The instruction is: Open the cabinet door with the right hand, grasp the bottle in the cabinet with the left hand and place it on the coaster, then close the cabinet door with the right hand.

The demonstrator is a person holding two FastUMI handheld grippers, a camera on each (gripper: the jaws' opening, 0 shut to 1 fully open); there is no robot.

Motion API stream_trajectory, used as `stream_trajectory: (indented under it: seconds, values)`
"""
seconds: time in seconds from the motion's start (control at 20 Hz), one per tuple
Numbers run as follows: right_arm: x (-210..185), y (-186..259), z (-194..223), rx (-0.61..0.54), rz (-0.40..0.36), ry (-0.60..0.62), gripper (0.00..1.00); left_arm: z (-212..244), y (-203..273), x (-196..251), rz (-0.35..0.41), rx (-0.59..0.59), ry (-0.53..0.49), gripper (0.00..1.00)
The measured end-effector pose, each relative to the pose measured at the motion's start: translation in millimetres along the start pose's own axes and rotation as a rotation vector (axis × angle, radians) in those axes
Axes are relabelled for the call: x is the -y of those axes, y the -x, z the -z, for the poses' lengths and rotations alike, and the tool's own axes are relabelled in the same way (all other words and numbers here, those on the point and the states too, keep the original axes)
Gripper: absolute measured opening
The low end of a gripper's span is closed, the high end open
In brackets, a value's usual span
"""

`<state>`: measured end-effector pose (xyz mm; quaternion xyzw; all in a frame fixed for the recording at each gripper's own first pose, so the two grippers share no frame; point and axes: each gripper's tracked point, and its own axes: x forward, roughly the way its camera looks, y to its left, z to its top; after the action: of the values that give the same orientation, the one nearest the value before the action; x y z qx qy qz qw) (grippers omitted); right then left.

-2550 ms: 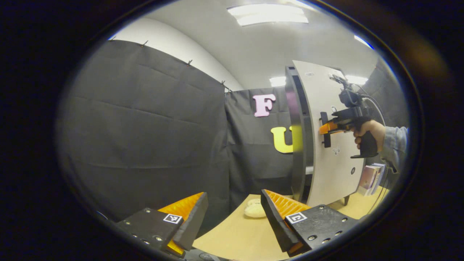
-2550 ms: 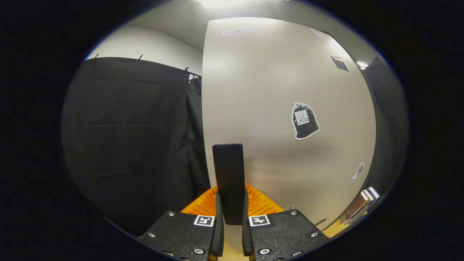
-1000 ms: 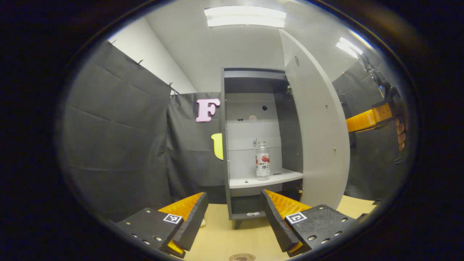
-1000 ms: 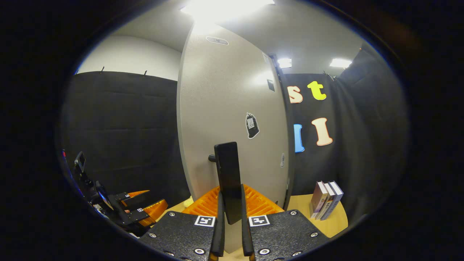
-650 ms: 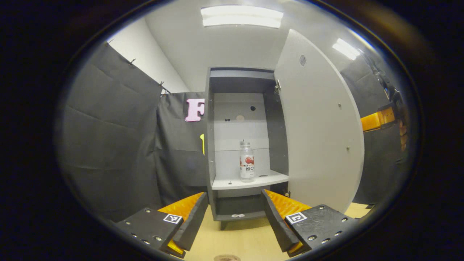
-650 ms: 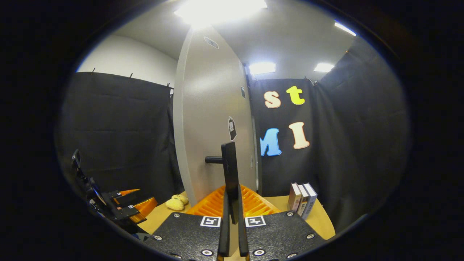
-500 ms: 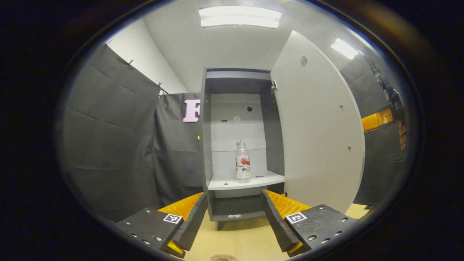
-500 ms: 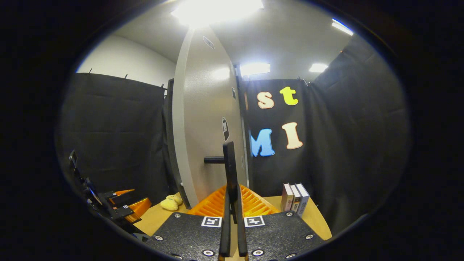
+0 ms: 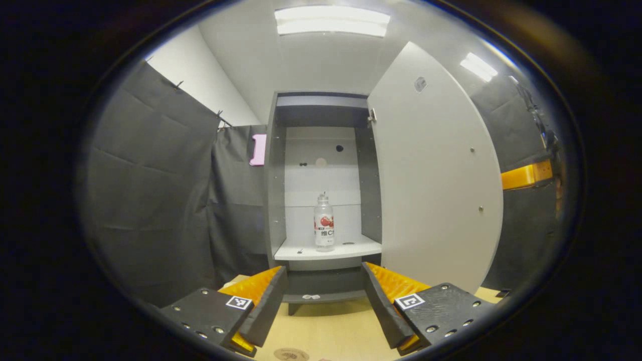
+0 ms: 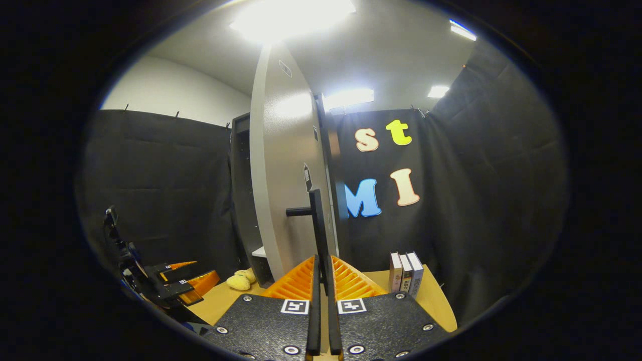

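Observation:
The grey cabinet (image 9: 277, 200) stands open, its pale door (image 9: 431, 170) swung out to the right. A clear bottle (image 9: 324, 223) with a red-and-white label stands upright on the middle shelf (image 9: 346, 249). My left gripper (image 9: 325, 291) is open, low in front of the cabinet and well short of the bottle. In the right gripper view, my right gripper (image 10: 322, 281) is shut on the door's black handle (image 10: 318, 230), with the door (image 10: 286, 170) seen edge-on. A round brown coaster (image 9: 291, 354) lies on the wooden table at the bottom edge of the left gripper view.
Three books (image 10: 407, 273) stand upright on the table (image 10: 436, 301) right of the door. A yellow plush toy (image 10: 239, 280) lies near the cabinet's foot. The other gripper (image 10: 173, 286) shows at the lower left of the right gripper view. Black cloth walls the booth.
The door has swung from nearly shut to wide open, pulled by my right gripper. The left gripper has turned to face the cabinet, and the bottle and coaster have come into view.

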<state>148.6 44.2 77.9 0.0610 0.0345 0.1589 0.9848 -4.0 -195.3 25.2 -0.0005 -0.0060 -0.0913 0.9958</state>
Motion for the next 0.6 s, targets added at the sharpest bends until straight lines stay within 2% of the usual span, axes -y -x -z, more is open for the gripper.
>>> stream_trajectory:
  seconds: [0.05, 0.1, 0.2, 0.25, 0.3, 0.35, 0.4, 0.45, 0.55, 0.6]
  values:
    - [4.5, 5.2, -3.1, 0.013, 0.007, -0.011, 0.06, -3.2, -3.9, 1.6, 0.002, 0.001, 0.001, 0.87]
    - [11.5, 9.5, -4.1, 0.024, 0.012, -0.022, 0.06, -7.2, -7.6, 3.1, 0.004, 0.004, -0.001, 0.88]
    - [27.8, 20.9, -5.6, 0.044, 0.033, -0.029, 0.22, -13.9, -15.9, 3.6, 0.005, 0.015, -0.005, 0.87]
    - [36.3, 27.2, -5.4, 0.051, 0.053, -0.02, 0.43, -16.3, -21.1, 3.4, 0.006, 0.017, -0.003, 0.88]
    - [45.4, 31.1, -2.4, 0.057, 0.08, -0.004, 0.54, -18.2, -28.7, 3.7, 0.009, 0.016, 0.004, 0.87]
    - [55.2, 35.3, 2.7, 0.055, 0.116, 0.02, 0.82, -18.1, -36.4, 3.1, 0.014, 0.013, 0.013, 0.92]
    - [64.8, 40.1, 9.5, 0.046, 0.153, 0.052, 0.9, -19.7, -46.0, 2.5, 0.014, 0.012, 0.018, 0.92]
    - [73.7, 45.3, 16.2, 0.034, 0.192, 0.087, 0.95, -21.7, -55.9, 0.7, 0.016, 0.014, 0.02, 0.87]
    - [85.5, 51.3, 23.8, 0.017, 0.255, 0.141, 0.95, -23.7, -79.3, -0.1, 0.026, 0.012, 0.013, 0.92]
    - [87.3, 53.5, 27.6, 0.01, 0.274, 0.155, 0.95, -24.0, -92.4, -1.8, 0.03, 0.005, 0.009, 0.88]
